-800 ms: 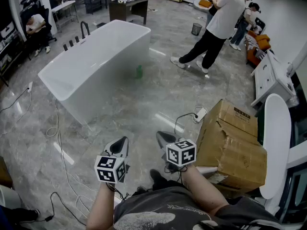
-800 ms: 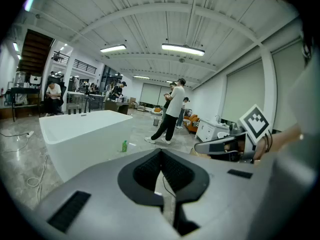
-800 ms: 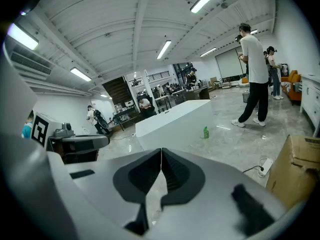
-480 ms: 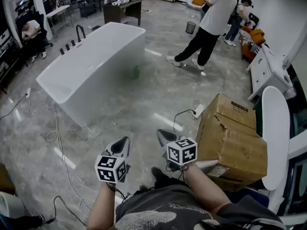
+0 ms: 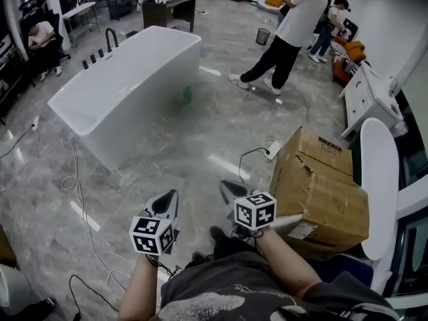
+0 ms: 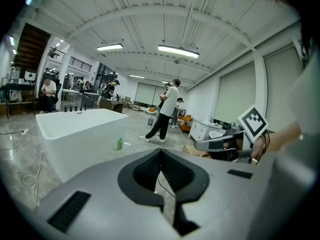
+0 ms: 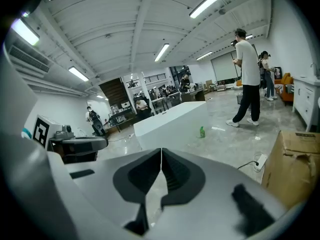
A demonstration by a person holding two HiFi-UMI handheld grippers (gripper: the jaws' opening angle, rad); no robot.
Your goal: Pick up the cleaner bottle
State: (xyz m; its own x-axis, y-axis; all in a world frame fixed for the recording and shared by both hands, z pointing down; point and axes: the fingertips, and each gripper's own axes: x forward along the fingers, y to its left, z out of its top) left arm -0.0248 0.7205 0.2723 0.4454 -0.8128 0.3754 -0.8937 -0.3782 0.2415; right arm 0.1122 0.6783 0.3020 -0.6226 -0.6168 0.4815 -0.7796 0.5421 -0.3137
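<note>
A small green cleaner bottle [image 5: 187, 94] stands on the grey floor beside the right side of a white bathtub [image 5: 127, 92], far ahead of me. It also shows as a green speck in the left gripper view, cleaner bottle [image 6: 119, 143], and in the right gripper view, cleaner bottle [image 7: 202, 131]. My left gripper [image 5: 166, 202] and right gripper [image 5: 229, 191] are held side by side close to my body, both shut with nothing between their jaws. Neither is near the bottle.
A battered cardboard box [image 5: 321, 189] sits close on my right, with a white chair [image 5: 379, 179] behind it. A power strip and cable [image 5: 271, 150] lie on the floor ahead. A person in a white shirt [image 5: 287, 29] stands beyond the tub. Cables [image 5: 73, 172] trail along the left.
The view has shifted slightly forward: the tub, bottle and box sit a little closer. Both grippers keep their places and stay shut.
</note>
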